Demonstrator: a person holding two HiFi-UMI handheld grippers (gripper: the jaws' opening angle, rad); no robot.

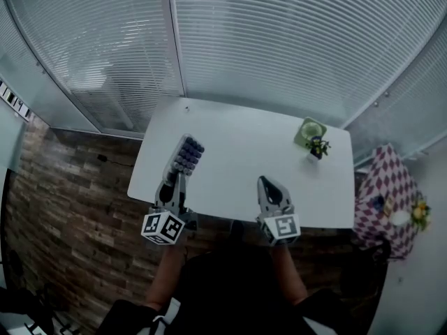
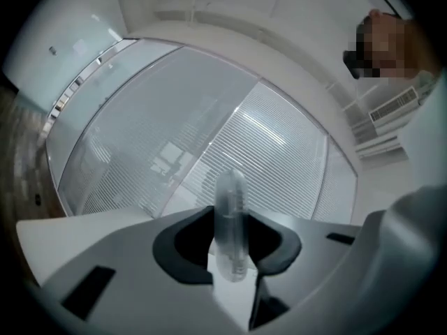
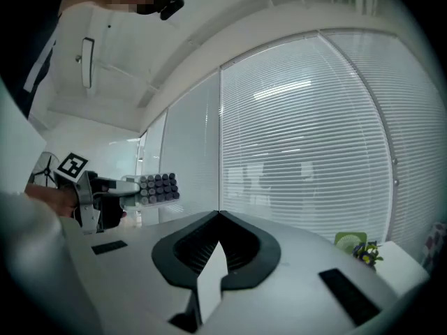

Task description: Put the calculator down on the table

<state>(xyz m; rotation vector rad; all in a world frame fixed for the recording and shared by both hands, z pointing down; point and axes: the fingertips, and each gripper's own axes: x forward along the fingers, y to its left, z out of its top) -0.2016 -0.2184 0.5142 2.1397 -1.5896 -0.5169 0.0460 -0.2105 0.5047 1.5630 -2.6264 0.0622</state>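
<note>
The calculator (image 1: 187, 155) is in the air, not yet on the table (image 1: 237, 135). It hangs over the tabletop's 9 o'clock edge, sticking out toward 12 o'clock from the left gripper (image 1: 174, 180). That claw is clenched on the calculator's near end. In the left gripper view the body stands edge-on between the dark pads, slim and pale, with a half-clear casing.

It looks like a light, stiff plastic slab, probably smooth and a bit slippery at the sides. The rows of dark round keys are the part to spare from pressure. Holding the plain end below the keys, as now, seems sound, and it should be laid flat, since a drop could crack the shell.

The right gripper (image 1: 264, 182), near the table's 6 o'clock edge, is clenched on nothing, its tips meeting. A small potted plant (image 1: 318, 147) sits toward 2 o'clock, well apart.

No brand or key legend is readable. The grippers' cubes carry only square black-and-white markers.
</note>
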